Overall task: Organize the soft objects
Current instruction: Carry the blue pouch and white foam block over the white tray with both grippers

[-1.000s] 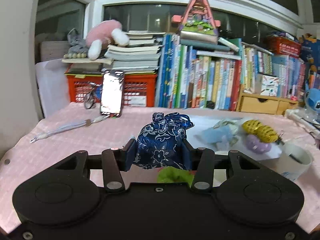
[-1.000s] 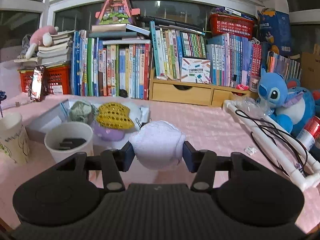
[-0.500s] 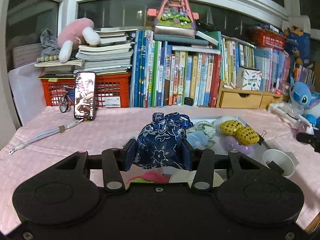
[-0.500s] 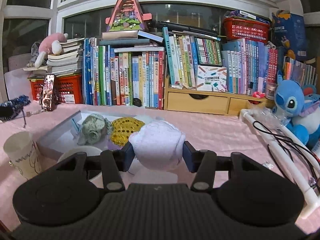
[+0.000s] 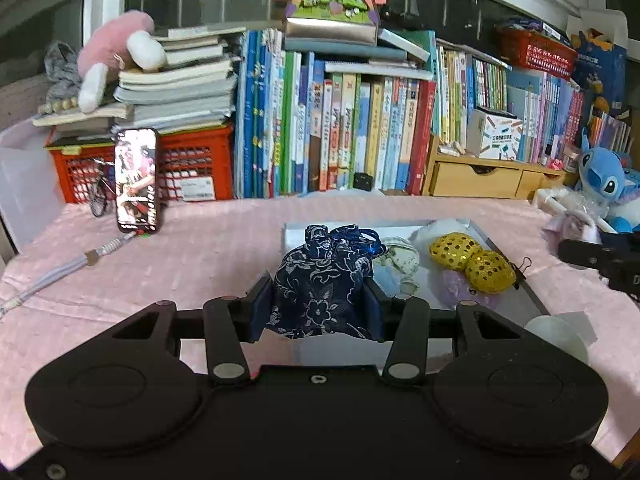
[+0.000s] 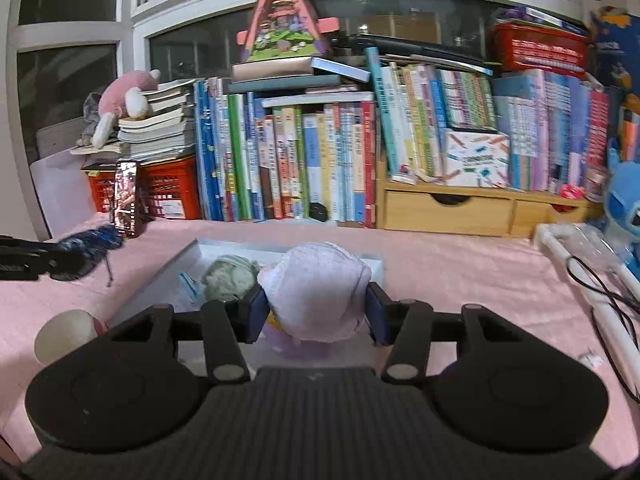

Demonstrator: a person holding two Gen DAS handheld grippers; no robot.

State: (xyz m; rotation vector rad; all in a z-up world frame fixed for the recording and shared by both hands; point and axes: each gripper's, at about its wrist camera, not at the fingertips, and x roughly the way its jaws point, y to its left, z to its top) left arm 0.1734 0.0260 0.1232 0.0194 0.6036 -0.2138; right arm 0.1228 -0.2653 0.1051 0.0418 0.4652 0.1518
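My left gripper [image 5: 318,306] is shut on a dark blue floral drawstring pouch [image 5: 324,280], held above the near left end of a shallow white tray [image 5: 516,272]. In the tray lie a yellow sequinned soft toy [image 5: 472,260], a pale green bundle [image 5: 400,256] and a lilac piece [image 5: 460,288]. My right gripper [image 6: 316,306] is shut on a rolled white-lilac cloth [image 6: 316,288], above the same tray [image 6: 176,264], where the green bundle [image 6: 230,276] shows. The left gripper with the pouch [image 6: 80,248] appears at the left edge of the right wrist view.
A phone [image 5: 136,180] leans on a red crate [image 5: 192,172] before a row of books [image 5: 340,120]. A cord [image 5: 60,272] lies on the pink tablecloth [image 5: 200,256]. Paper cups [image 6: 68,336] stand near the tray. A blue plush [image 5: 604,176] and white pipe frame [image 6: 592,280] are at the right.
Both grippers have moved towards the tray with their loads still held: the left one to the right, the right one to the left. The tray now lies just ahead of each.
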